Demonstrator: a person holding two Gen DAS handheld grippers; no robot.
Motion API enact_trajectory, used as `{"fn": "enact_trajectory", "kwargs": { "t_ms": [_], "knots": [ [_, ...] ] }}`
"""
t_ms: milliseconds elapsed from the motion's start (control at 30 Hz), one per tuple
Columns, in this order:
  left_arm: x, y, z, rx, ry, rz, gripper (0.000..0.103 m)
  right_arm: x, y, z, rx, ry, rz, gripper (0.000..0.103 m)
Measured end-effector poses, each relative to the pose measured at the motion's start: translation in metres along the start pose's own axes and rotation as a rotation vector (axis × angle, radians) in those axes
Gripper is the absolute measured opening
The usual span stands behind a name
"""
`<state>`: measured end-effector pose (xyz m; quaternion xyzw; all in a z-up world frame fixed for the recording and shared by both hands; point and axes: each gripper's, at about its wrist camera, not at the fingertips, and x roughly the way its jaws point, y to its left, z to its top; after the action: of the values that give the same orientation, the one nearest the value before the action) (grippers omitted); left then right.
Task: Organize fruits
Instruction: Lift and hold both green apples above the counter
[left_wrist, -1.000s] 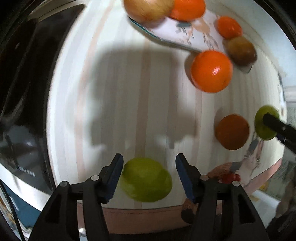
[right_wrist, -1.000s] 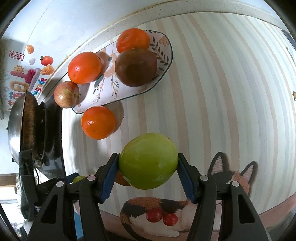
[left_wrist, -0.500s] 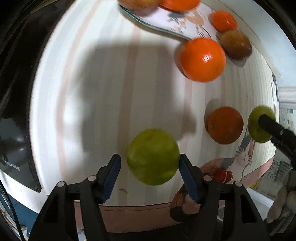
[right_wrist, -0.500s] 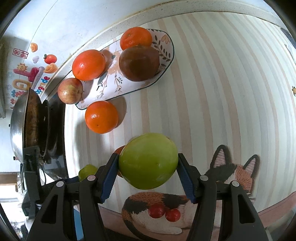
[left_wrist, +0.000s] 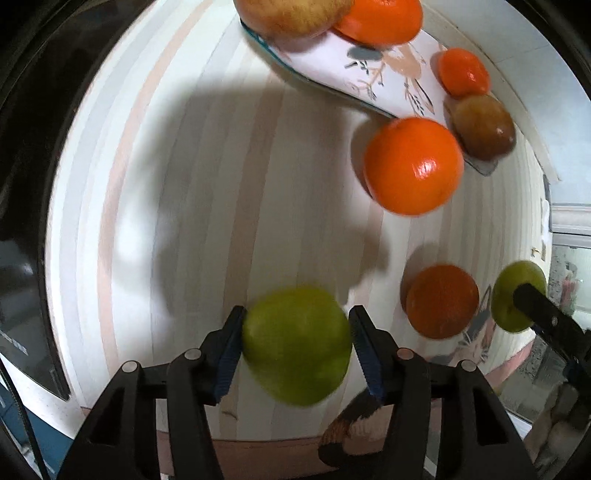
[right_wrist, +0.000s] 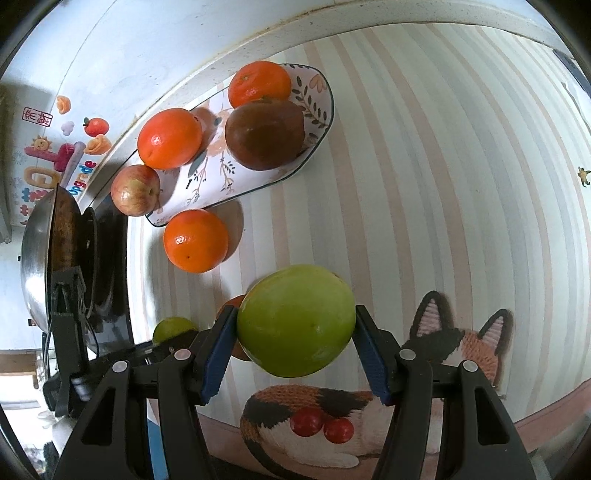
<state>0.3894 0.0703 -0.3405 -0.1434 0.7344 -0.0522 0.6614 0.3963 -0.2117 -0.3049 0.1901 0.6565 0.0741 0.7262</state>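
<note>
A green apple (right_wrist: 295, 319) sits off the striped mat, pinched between blue pads; a second green apple (left_wrist: 297, 345), blurred, lies between the other pair of pads; a patterned oblong plate (right_wrist: 207, 184) holds two oranges (right_wrist: 170, 137) and a dark brown-red fruit (right_wrist: 265, 134); a red apple (right_wrist: 135, 189) touches its end; another orange (right_wrist: 195, 240) rests just beside its rim.

Both wrist views look down close on the striped table (left_wrist: 192, 206); shared plate (right_wrist: 236, 173).
</note>
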Motion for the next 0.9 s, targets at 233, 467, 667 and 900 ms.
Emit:
{"fn": "enact_trajectory", "kwargs": {
  "t_ms": [233,467,667,900],
  "knots": [
    [-0.004,-0.006,-0.003,0.073,0.018,0.046,0.054,-0.002,-0.003,0.003,0.008,-0.002,-0.002,0.065],
    [-0.027,-0.011,-0.010,0.138,0.006,0.030,0.056,-0.005,-0.006,0.003,0.021,-0.006,0.005,0.065],
    [-0.015,-0.028,-0.009,0.187,0.055,0.028,0.057,-0.001,-0.004,0.001,0.020,0.006,0.005,0.065],
    [0.006,-0.044,-0.027,0.242,0.119,0.029,0.057,-0.004,-0.003,0.000,0.022,-0.004,0.001,0.064]
  ]
}}
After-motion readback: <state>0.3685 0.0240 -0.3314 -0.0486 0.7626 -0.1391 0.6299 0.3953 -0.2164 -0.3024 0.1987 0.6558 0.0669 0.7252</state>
